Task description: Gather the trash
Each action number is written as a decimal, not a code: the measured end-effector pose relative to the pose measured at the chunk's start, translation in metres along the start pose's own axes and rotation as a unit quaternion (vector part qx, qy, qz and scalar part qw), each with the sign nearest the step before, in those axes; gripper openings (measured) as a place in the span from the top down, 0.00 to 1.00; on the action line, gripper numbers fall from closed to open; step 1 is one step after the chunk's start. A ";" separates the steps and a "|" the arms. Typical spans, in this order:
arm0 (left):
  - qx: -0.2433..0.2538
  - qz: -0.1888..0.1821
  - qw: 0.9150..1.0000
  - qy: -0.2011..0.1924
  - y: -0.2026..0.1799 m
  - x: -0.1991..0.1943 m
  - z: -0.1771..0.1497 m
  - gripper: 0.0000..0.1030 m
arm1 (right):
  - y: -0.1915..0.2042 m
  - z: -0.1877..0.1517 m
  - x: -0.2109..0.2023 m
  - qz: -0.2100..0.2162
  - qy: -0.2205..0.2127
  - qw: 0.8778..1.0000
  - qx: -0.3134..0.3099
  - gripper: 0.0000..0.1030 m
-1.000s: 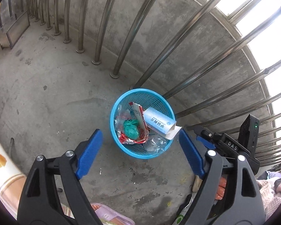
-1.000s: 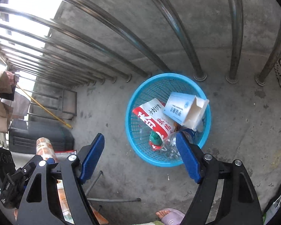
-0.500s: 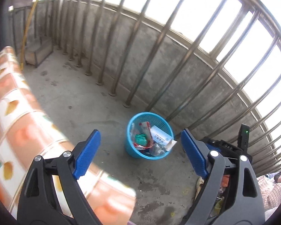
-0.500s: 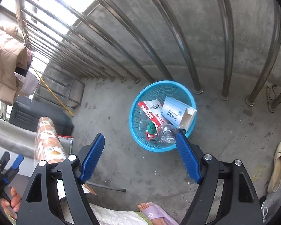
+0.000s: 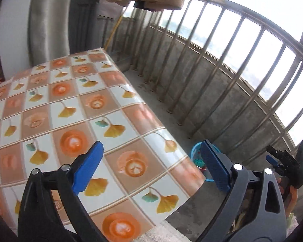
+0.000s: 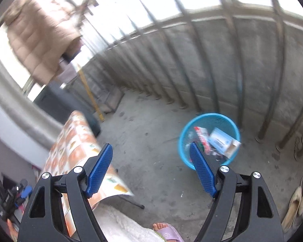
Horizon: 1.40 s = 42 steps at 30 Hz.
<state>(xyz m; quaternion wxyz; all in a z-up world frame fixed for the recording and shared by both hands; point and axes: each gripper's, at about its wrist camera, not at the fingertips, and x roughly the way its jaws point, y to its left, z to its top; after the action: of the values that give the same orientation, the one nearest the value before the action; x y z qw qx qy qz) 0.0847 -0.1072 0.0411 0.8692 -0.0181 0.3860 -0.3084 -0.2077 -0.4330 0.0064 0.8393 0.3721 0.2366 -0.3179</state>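
Observation:
A blue plastic basket point(image 6: 209, 121) stands on the concrete floor by the railing. It holds a white and blue carton point(image 6: 221, 141), a red and white wrapper point(image 6: 201, 134) and other trash. In the left wrist view only a sliver of the basket point(image 5: 196, 151) shows past the table corner. My left gripper point(image 5: 151, 166) is open and empty above the table with the orange patterned cloth point(image 5: 70, 111). My right gripper point(image 6: 151, 168) is open and empty, high above the floor, left of the basket.
A steel railing point(image 5: 222, 70) on a low concrete wall rings the balcony. A tan jacket point(image 6: 38, 32) hangs at the upper left. Pale shoes point(image 6: 297, 199) lie on the floor at the right. The person's foot in a pink slipper point(image 6: 167, 230) is at the bottom.
Both grippers have risen and pulled back from the basket, which now looks smaller. The left gripper has swung over the table. Both stayed open and empty.

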 end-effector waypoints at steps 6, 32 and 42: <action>-0.027 0.158 0.986 -0.036 0.033 -0.040 -0.019 0.09 | 0.104 -0.027 -0.001 0.050 0.001 0.989 -0.139 0.13; -0.111 0.277 0.954 0.025 0.075 -0.065 -0.116 0.09 | 0.238 -0.166 0.014 -0.033 0.074 0.933 -0.350 0.06; -0.080 0.272 0.957 0.055 0.056 -0.050 -0.124 0.09 | 0.215 -0.169 0.015 -0.074 0.084 0.931 -0.347 0.06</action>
<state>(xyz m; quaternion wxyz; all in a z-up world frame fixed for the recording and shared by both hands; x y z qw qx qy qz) 0.0044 -0.0085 -0.0279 0.8936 0.0351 0.4465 -0.0288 -0.0715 -0.1957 -0.0044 0.8672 0.0644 0.4288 -0.2448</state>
